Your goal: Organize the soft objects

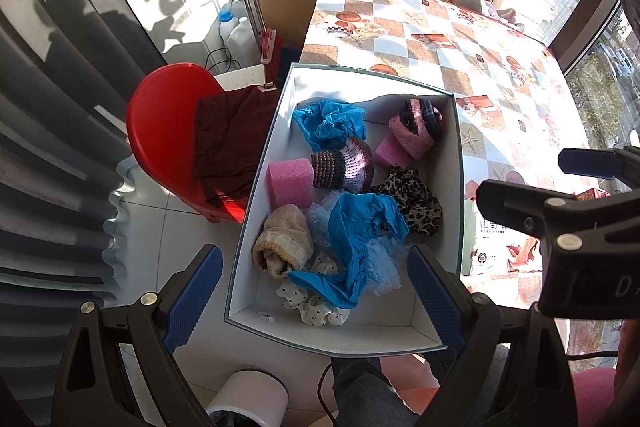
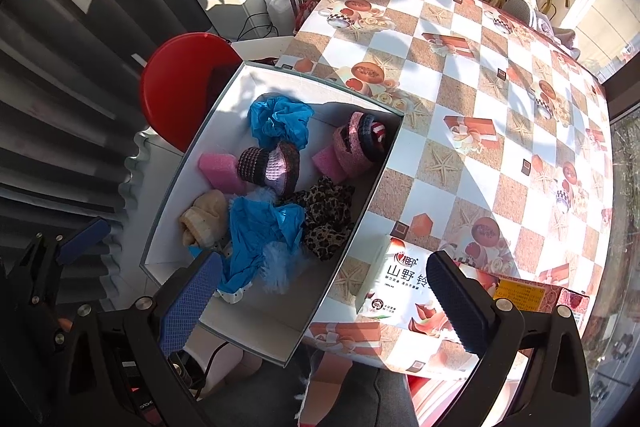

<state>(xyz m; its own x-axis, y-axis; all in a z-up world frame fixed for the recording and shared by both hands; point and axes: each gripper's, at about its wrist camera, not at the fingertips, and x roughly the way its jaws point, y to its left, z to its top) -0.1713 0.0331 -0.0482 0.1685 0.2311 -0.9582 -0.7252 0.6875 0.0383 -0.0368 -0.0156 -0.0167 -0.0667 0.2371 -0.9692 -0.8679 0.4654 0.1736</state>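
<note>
My left claw [image 1: 316,303] hangs above the near end of the white box [image 1: 456,187], its blue pads spread wide and holding nothing. My right claw [image 2: 332,301] is also spread apart and empty, over the box's near right corner and a printed carton [image 2: 404,291] lying on the checkered tabletop [image 2: 480,87]. The box sits at the tabletop's left edge and holds all the soft things: a beige sock [image 1: 282,243] near the left wall, crumpled blue cloth [image 1: 360,227] in the middle, a leopard-print scrunchie [image 1: 412,199] to its right, a pink sponge [image 1: 290,183] beside a knitted hat [image 1: 344,167], more blue cloth at the far end. A red chair [image 1: 160,119] stands left of the box.
</note>
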